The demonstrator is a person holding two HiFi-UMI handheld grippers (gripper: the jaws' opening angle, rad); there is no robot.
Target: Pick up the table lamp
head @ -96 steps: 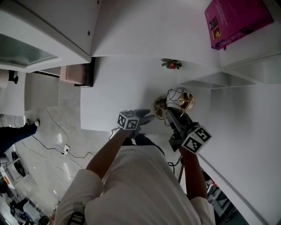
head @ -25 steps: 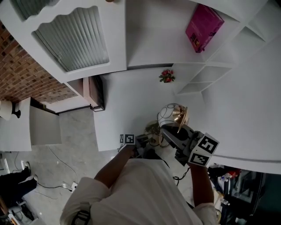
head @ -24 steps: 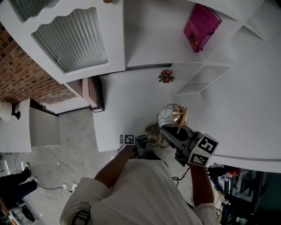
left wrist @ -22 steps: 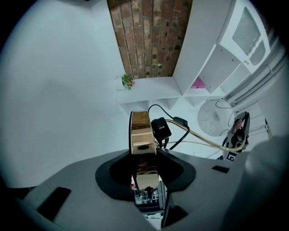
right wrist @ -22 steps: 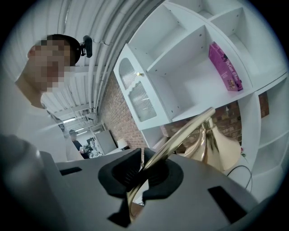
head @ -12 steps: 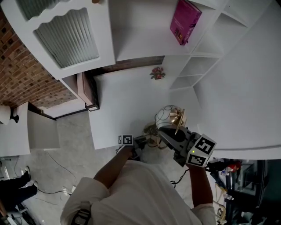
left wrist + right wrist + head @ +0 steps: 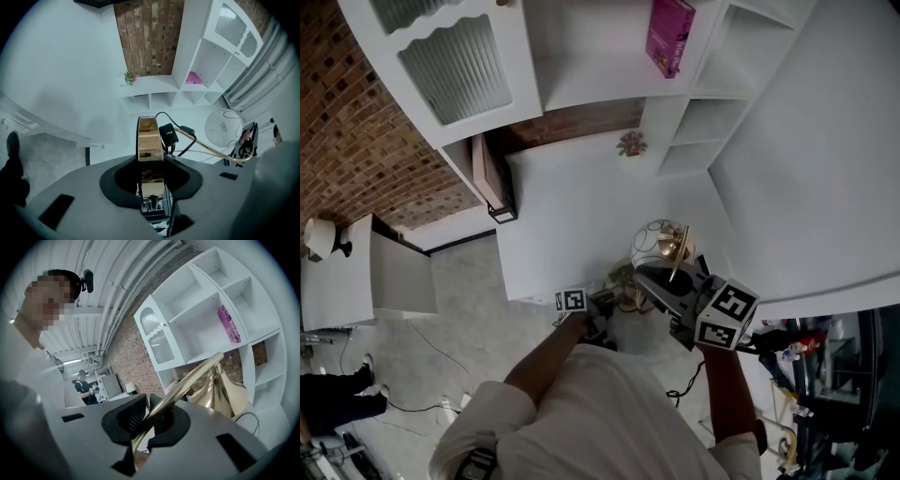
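The table lamp has a gold curved stem (image 7: 190, 380), a gold cone fitting (image 7: 673, 247) and a clear globe shade (image 7: 653, 241). It hangs off the front corner of the white table (image 7: 581, 216), carried by both grippers. My left gripper (image 7: 614, 305) is shut on the edge of the round gold base (image 7: 150, 138), which stands upright between its jaws. A black cable with a switch (image 7: 167, 133) trails beside the base. My right gripper (image 7: 649, 274) is shut on the stem just below the cone (image 7: 220, 394). In the left gripper view the globe shade (image 7: 224, 129) shows at the right.
A white shelf unit (image 7: 609, 56) with a pink book (image 7: 668, 36) stands behind the table, against a brick wall (image 7: 356, 122). A small flower plant (image 7: 631, 143) sits at the table's back. Cables lie on the floor (image 7: 422, 375). A person (image 7: 84, 385) stands far off.
The head view has swung, so the shelves and pink book have slid left and the brick wall shows more. The lamp and both grippers have moved together; both grips stay the same.
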